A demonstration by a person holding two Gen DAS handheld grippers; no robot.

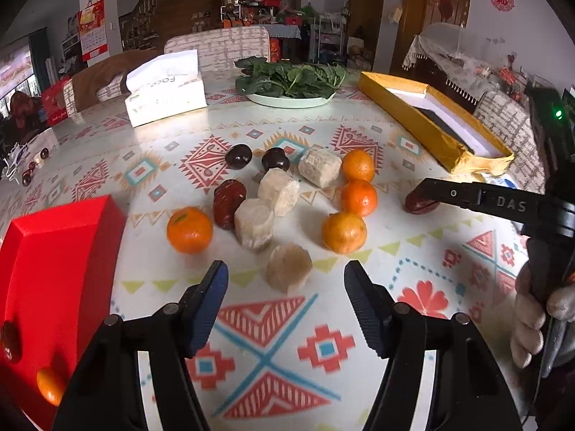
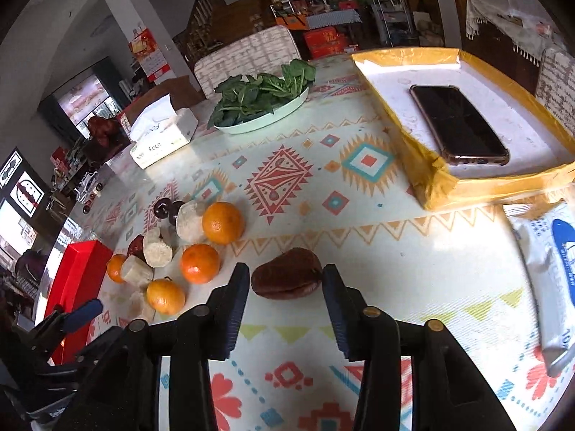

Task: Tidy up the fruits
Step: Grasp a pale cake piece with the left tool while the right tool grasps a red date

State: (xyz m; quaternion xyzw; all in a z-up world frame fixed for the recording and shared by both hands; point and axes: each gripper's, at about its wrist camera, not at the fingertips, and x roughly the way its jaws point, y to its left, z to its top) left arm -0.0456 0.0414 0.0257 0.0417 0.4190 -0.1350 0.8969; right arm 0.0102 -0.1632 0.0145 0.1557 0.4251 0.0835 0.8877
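My left gripper is open above the table, and a pale cut chunk lies just past its fingertips, untouched. Beyond it are several tangerines, more pale chunks, a red date and two dark round fruits. The red box on the left holds a tangerine and a dark fruit. My right gripper is open around a brown-red date that rests on the table, with thin gaps at both pads. One finger of it shows in the left wrist view.
A yellow tray holding a phone sits at the right back. A plate of green leaves and a tissue box stand at the far side. A wipes pack lies on the right. A gloved hand holds the right gripper.
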